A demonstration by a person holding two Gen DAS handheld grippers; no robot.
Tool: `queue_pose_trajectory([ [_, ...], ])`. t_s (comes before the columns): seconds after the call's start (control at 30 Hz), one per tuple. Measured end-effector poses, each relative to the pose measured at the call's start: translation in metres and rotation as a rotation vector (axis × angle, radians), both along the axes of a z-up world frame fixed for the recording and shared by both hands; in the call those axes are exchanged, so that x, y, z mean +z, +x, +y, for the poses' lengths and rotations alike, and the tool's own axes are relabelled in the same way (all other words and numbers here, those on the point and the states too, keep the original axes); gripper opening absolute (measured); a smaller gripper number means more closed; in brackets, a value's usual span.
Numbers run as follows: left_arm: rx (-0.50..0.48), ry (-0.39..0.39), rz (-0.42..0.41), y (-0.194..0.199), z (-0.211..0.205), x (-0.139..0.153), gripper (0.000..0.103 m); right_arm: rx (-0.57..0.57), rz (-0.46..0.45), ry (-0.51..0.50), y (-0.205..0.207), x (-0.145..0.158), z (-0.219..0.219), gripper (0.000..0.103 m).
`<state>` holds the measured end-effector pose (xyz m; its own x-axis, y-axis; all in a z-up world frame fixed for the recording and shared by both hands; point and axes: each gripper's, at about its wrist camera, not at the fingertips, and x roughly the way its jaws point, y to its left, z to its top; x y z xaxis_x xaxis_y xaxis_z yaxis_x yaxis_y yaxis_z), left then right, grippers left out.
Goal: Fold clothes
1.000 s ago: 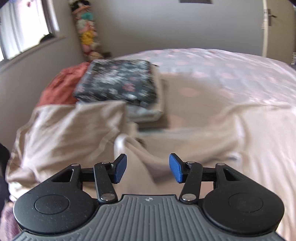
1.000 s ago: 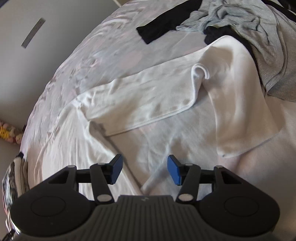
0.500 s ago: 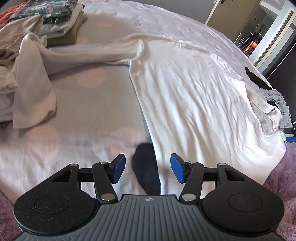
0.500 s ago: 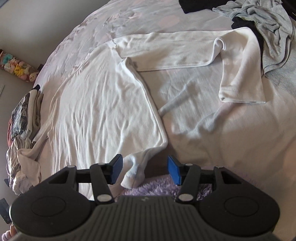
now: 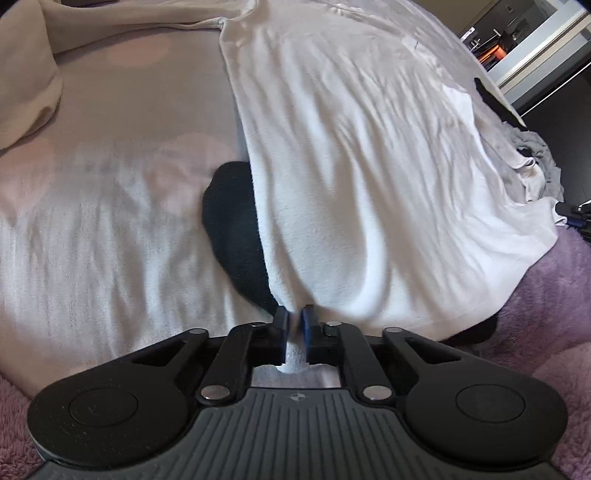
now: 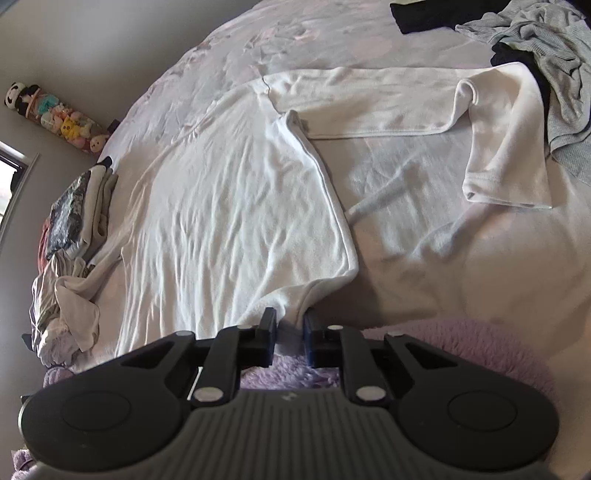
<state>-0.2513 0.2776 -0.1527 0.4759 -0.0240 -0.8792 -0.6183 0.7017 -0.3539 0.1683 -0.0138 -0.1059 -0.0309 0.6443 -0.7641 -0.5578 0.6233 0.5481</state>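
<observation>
A white long-sleeved top lies spread flat on the bed, hem toward me; it also shows in the right wrist view. My left gripper is shut on the top's bottom-left hem corner. My right gripper is shut on the bottom-right hem corner. One sleeve lies out to the right, bent back toward the bed's near edge. The other sleeve runs off to the left.
A black sock lies partly under the top's left edge. A stack of folded clothes and a crumpled beige garment sit at the left. Grey and black clothes lie at the far right. A purple fuzzy blanket edges the bed.
Both grippers have moved down to the hem of the white top and shut on its two bottom corners; half a second ago both were open just above it.
</observation>
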Motion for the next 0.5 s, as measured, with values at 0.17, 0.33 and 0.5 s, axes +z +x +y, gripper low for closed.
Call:
queue_pose_trajectory([
  [0.17,0.058,-0.026,-0.164,-0.017,0.017,0.049,0.000,-0.047,0.000,0.093,0.002,0.041,-0.014,0.013],
  [0.33,0.065,0.022,-0.227,-0.030,0.031,0.100,0.000,-0.059,-0.043,0.114,0.001,0.084,-0.028,0.000],
  [0.5,0.037,0.040,-0.181,-0.024,0.036,0.103,0.000,-0.038,-0.067,0.071,-0.002,0.090,-0.036,0.000],
])
